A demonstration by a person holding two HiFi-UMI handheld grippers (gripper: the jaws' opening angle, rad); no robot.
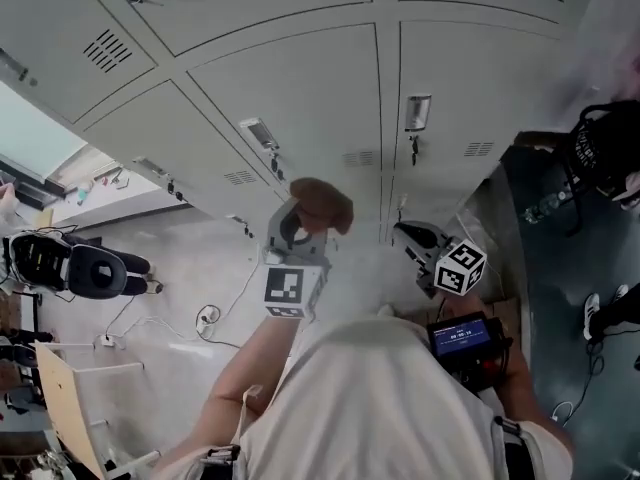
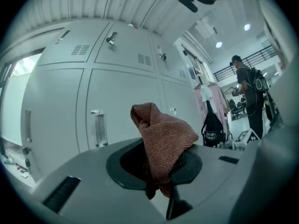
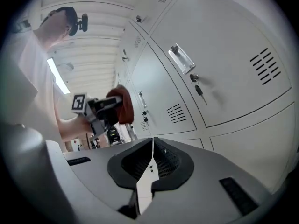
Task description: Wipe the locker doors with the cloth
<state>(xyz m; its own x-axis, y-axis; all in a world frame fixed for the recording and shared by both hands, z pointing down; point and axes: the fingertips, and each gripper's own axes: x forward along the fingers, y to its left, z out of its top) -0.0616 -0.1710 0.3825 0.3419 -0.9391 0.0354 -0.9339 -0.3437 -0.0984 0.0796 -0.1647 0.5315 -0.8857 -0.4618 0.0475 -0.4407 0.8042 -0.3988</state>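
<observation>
The person wears a pale short-sleeved shirt [image 1: 380,398]. The grey left gripper [image 1: 305,223] and right gripper [image 1: 408,234] each bear black-and-white marker cubes [image 1: 293,290].

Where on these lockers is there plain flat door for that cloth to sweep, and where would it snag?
Plain metal lies on the door ahead, between its handle and the middle seam, and above the neighbouring door's handle. It's crowded round the hanging key and vent slots below. The left gripper grips the cloth; the right gripper is shut, empty.
</observation>
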